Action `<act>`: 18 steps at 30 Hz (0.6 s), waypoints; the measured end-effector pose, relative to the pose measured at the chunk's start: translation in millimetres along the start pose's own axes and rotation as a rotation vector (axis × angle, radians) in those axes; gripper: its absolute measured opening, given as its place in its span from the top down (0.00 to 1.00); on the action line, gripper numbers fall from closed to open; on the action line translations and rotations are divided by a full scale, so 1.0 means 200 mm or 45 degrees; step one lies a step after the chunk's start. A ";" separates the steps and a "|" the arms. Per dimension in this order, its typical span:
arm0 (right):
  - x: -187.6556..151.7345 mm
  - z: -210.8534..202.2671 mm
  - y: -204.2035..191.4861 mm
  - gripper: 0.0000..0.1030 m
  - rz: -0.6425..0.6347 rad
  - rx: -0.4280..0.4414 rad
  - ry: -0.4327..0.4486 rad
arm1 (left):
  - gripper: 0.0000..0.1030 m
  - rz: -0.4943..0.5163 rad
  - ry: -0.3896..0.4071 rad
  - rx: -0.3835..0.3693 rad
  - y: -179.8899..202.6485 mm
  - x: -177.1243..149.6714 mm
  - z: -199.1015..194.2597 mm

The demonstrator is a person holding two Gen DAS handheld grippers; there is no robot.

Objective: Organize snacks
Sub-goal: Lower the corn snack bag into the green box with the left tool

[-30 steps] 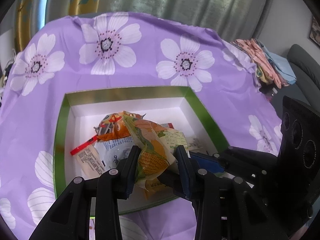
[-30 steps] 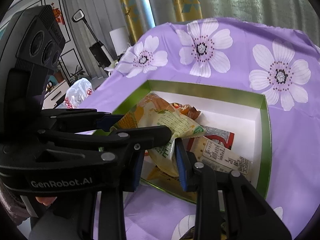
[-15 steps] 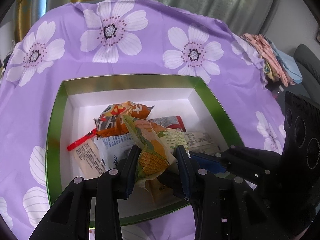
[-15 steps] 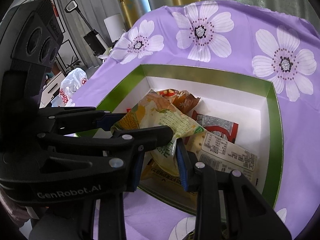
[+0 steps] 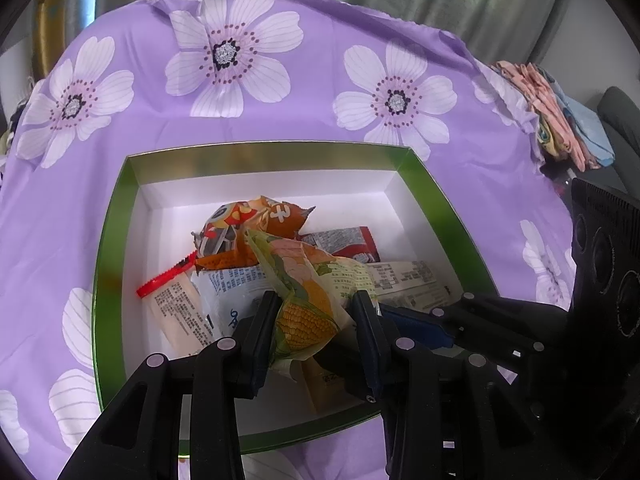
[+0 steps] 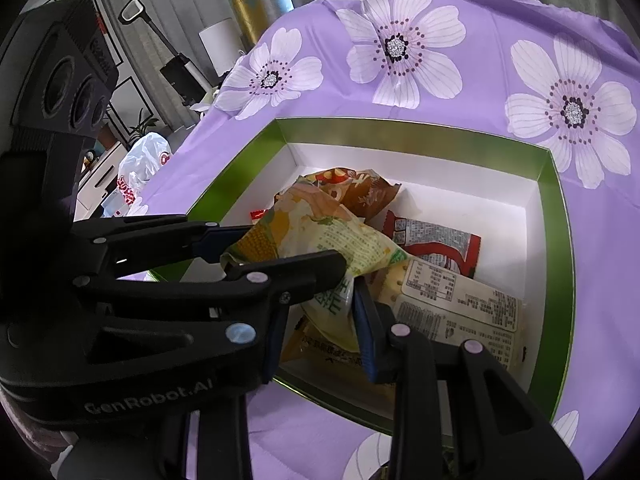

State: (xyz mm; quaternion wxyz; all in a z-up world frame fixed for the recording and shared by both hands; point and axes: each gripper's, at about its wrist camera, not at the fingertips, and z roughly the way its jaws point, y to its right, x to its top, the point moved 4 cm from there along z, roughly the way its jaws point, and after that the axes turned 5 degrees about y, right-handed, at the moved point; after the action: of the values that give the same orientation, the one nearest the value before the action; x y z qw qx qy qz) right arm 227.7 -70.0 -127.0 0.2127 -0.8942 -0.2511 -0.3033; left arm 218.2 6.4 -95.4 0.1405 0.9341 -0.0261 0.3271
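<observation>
left wrist view: the corn snack packet sits between the left gripper jaws, both pads pressing its crumpled lower end, so this gripper is clenched on it. packet's long axis runs away from the jaws, up and slightly left, toward the middle of the green-rimmed box. the right gripper comes in from the right, its blue-padded finger lying against the packet's right side.

right wrist view: same packet seen from the other side. the right gripper jaws stand either side of the packet's pale lower end; the right-hand pad touches the wrapper, and the far pad is hidden behind the left gripper, which crosses in front. read as grasping the packet too, with less certainty. both hands are equally close; neither has the advantage.

position: packet is held over the near part of the box, above the other wrappers, not resting flat. whether its lowest corner touches the packets beneath cannot be told.

appearance: soft film pouch, yellow-green, a corn cob printed on one face and small green text on the other; puffed and creased, pinched narrow where held. judgement: light and slippery; it should drop straight into the box once both grips let go.

box stands on a surface under a purple flowered cloth.
</observation>
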 end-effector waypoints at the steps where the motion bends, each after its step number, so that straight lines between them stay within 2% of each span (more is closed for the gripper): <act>1: 0.00 0.00 0.00 0.67 0.000 -0.001 -0.001 | 0.64 -0.002 -0.001 0.001 0.00 0.00 0.00; 18: 0.00 0.01 0.00 0.67 -0.008 -0.016 -0.014 | 0.64 -0.001 -0.007 0.012 0.00 0.00 0.01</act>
State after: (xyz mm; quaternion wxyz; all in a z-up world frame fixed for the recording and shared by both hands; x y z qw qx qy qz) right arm 228.5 -68.8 -127.2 0.2049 -0.8964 -0.2531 -0.3007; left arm 219.4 5.9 -95.6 0.1360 0.9356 -0.0245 0.3248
